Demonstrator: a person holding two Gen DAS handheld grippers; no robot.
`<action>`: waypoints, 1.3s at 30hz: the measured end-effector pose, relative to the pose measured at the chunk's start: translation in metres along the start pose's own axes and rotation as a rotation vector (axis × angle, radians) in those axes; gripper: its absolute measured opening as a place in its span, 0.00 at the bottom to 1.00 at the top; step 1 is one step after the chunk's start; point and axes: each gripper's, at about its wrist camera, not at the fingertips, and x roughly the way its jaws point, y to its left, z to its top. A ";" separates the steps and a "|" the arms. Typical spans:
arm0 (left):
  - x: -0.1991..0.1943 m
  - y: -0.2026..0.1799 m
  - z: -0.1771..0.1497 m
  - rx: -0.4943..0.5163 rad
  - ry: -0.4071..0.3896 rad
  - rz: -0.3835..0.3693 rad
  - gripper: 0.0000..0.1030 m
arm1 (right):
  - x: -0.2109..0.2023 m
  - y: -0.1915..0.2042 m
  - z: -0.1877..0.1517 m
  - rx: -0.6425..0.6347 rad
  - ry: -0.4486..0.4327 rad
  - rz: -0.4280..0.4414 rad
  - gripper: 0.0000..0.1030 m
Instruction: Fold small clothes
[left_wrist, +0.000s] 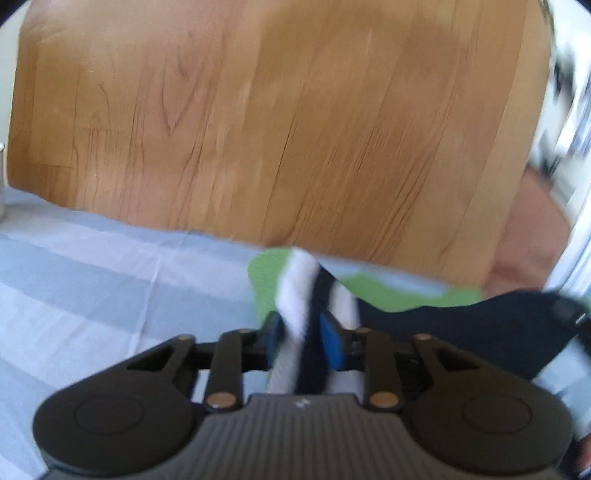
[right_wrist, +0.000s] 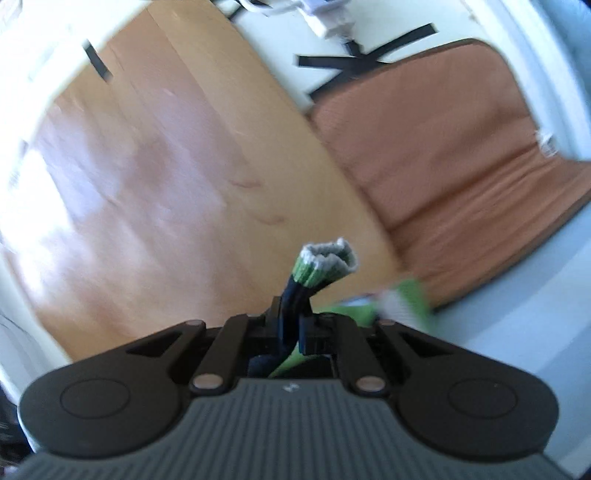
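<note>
Right, we have both grippers on the same small garment, a navy, green and white knit piece, maybe a sock, though blur makes it hard to tell.

Left gripper (left_wrist: 301, 338): jaws narrow, with a white-and-navy striped band (left_wrist: 299, 295) running straight between the blue pads (left_wrist: 334, 341). We read this as a grip, with the pads on the fabric. The band's long axis runs forward along the fingers, then the navy body (left_wrist: 461, 325) and green part (left_wrist: 399, 295) spread off to the right of that view, over the pale blue striped sheet (left_wrist: 92, 288).

Right gripper (right_wrist: 290, 326): jaws nearly together, pinching a bunched navy section, with the ribbed green-and-grey cuff end (right_wrist: 327, 264) poking up past the fingertips. More green fabric (right_wrist: 406, 299) trails off to the right and below the jaws.

So the garment lies between the two grippers and partly on the sheet, near the edge of the wooden floor (left_wrist: 258, 110). An orange-brown cushion (right_wrist: 443, 147) lies beyond the right gripper.

Key relation: each gripper holds one end, so the long axis runs gripper to gripper. Next move likely brings one end over to the other, and neither hand is clearly nearer the middle.

Risk: the bunched right-hand pinch could drag layers unevenly.
</note>
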 end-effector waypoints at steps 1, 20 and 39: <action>0.003 -0.001 0.000 0.003 0.020 0.005 0.31 | 0.006 -0.006 -0.002 0.000 0.042 -0.044 0.10; 0.001 0.010 0.001 -0.071 0.011 0.125 0.13 | 0.011 -0.028 0.003 0.110 0.121 -0.078 0.18; -0.043 -0.005 0.001 0.039 -0.068 -0.250 0.30 | 0.022 -0.001 -0.002 0.014 0.311 0.120 0.44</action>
